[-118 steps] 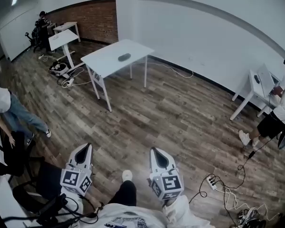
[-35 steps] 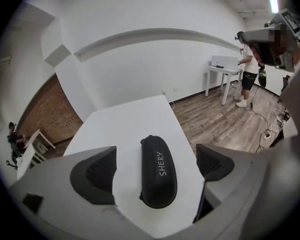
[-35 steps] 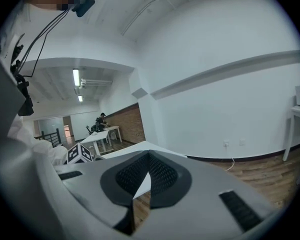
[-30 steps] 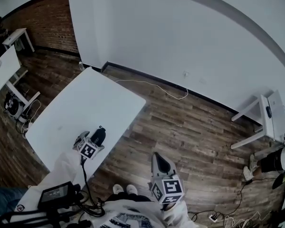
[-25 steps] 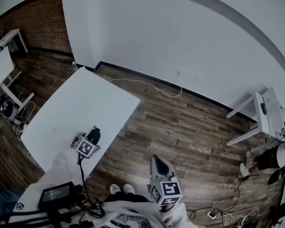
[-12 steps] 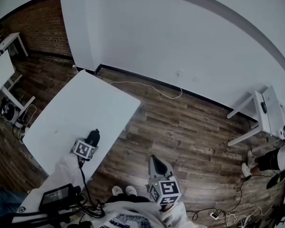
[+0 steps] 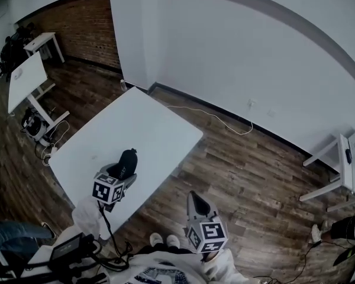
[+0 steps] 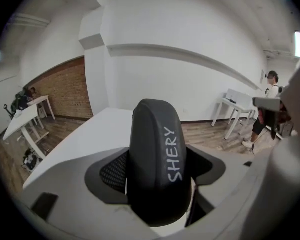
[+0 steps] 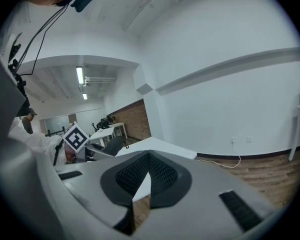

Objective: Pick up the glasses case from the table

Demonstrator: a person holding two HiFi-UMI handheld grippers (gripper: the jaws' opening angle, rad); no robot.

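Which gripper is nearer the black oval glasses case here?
Left. The left gripper grips the black oval glasses case over the white table; the right gripper, jaws shut and empty, is apart over the wooden floor.

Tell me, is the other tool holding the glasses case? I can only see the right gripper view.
Observer: Yes. In the left gripper view the left tool has its jaws pressed on both sides of the dark, rounded hard glasses case.
Operator: Is anything written on it?
Observer: White letters along its side read SHERY.
Operator: Where is my tool?
Observer: The head view shows the right tool over the brown wood-plank floor, just off the edge of the white rectangular table.
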